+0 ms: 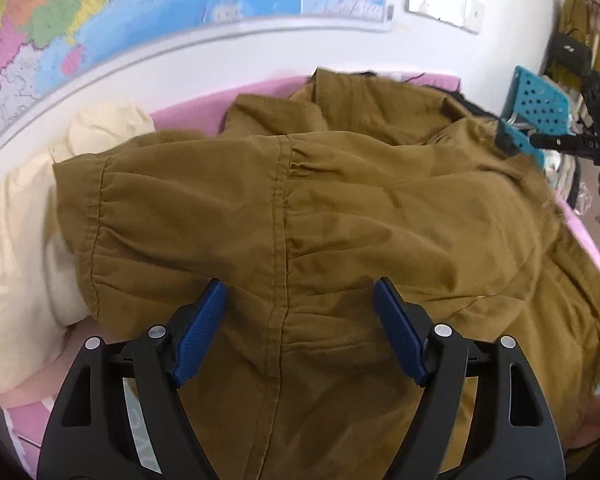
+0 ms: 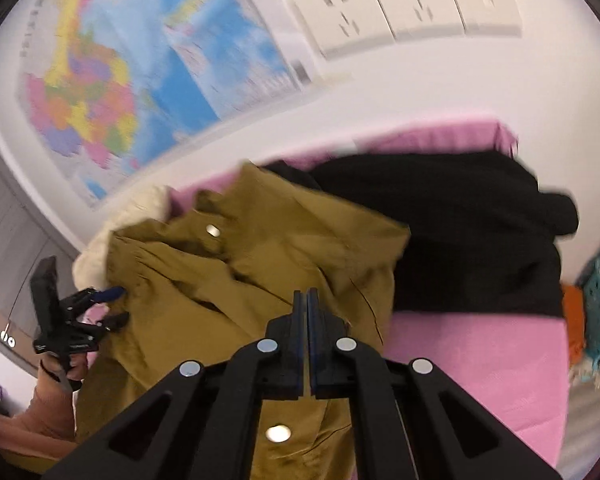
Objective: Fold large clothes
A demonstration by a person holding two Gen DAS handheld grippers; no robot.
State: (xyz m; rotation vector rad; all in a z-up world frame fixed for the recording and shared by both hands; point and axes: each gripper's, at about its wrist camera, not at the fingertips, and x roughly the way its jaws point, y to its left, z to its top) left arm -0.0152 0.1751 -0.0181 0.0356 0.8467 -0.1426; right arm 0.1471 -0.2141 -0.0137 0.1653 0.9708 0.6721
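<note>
The jaws of the left gripper [image 1: 298,312] stand wide apart, low in the left wrist view, above the olive-brown jacket [image 1: 340,220], which fills the middle of the frame on the pink bed [image 1: 204,100]. The jaws of the right gripper [image 2: 305,304] are closed flat together; whether they pinch any jacket cloth I cannot tell. A black garment [image 2: 460,232] lies to the upper right.

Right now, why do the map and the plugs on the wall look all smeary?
In the right wrist view the map and wall sockets are streaked by motion blur. In the left wrist view the map is sharper, only softly blurred, and the fisheye lens bends the wall into a curve.
</note>
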